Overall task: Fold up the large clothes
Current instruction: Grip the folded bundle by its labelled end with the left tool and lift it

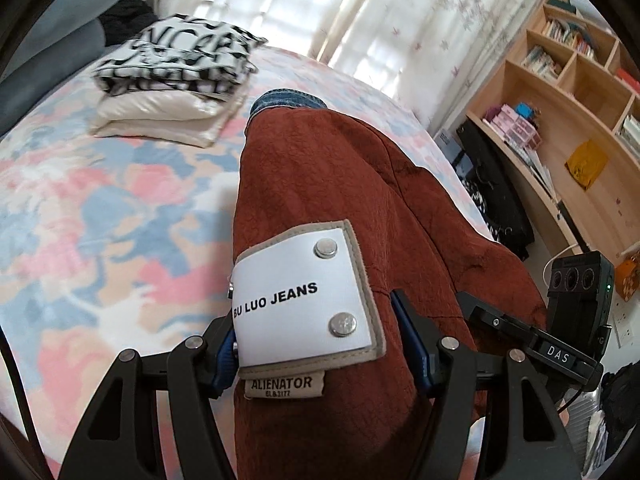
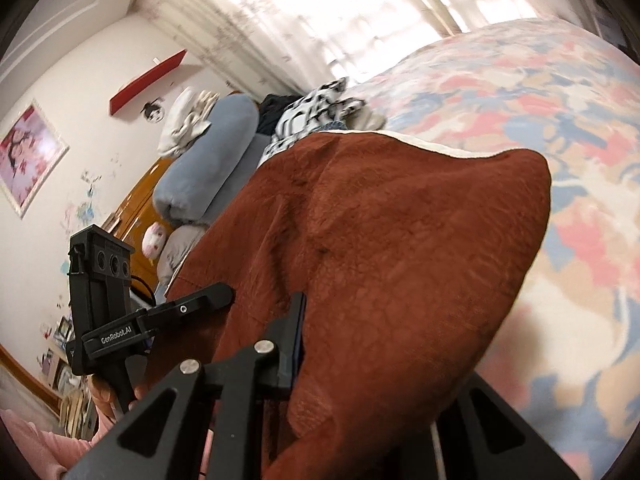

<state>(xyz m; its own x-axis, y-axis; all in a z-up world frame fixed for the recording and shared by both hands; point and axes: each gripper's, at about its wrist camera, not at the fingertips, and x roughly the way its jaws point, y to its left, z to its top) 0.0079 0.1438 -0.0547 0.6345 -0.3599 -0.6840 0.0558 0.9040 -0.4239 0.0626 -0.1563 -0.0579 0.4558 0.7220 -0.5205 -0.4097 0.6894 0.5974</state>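
Floral bedspread [image 1: 100, 200] fills the left of both views, a folded stack of clothes [image 1: 176, 80] at its upper left. At lower centre the left tool [image 1: 320, 344], pitched downward, grips the rust-brown jacket [image 1: 320, 168] at its white label patch [image 1: 300, 300]. Right tool [image 2: 320, 340], nearly closed, pinches the same jacket's fabric, tilted.

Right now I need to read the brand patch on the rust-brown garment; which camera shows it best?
The left wrist view: the white patch on the rust-brown garment faces the camera, lettering readable. The right wrist view shows only plain rust-brown fabric, no patch.
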